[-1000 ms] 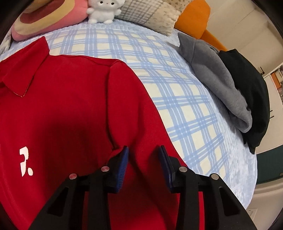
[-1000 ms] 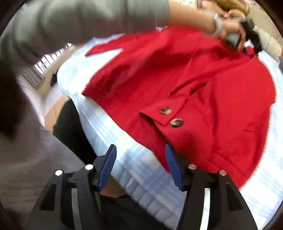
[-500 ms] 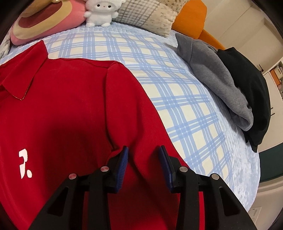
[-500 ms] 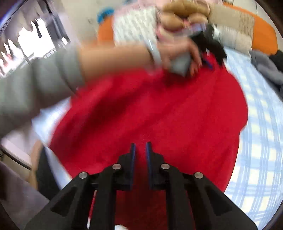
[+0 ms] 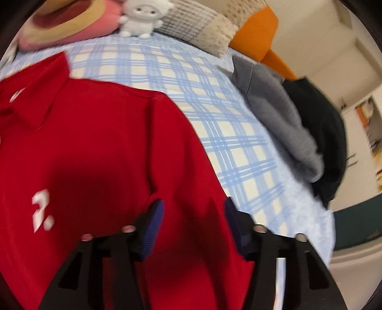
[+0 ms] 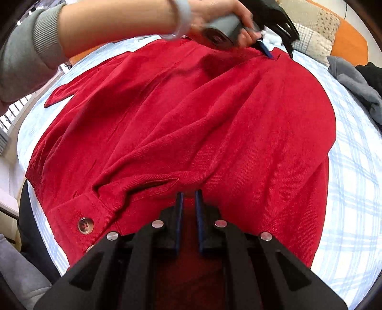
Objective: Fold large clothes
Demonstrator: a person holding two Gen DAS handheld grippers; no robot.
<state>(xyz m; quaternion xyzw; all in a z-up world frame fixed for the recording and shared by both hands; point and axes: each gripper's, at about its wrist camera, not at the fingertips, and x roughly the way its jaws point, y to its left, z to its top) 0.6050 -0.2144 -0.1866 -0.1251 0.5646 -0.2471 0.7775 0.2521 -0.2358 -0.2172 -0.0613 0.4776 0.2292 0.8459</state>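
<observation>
A red collared shirt (image 5: 100, 147) with a white logo lies spread on the blue plaid bed (image 5: 214, 114). My left gripper (image 5: 193, 214) is open, its blue pads astride the shirt's right sleeve and side. In the right wrist view the same red shirt (image 6: 203, 124) fills the frame, with brown buttons at its near hem. My right gripper (image 6: 188, 200) is shut on a fold of the shirt's near edge. The left gripper (image 6: 267, 51) shows at the far end of the shirt, held by a hand.
A grey garment (image 5: 279, 119) and a black garment (image 5: 322, 133) lie piled at the bed's right edge. A white plush toy (image 5: 140, 16), a pink cushion (image 5: 69, 26), a checked pillow (image 5: 203, 26) and an orange cushion (image 5: 257, 33) line the head of the bed.
My right gripper moved in over the shirt's near edge and shut on the fabric. My left gripper opened wider over the sleeve.
</observation>
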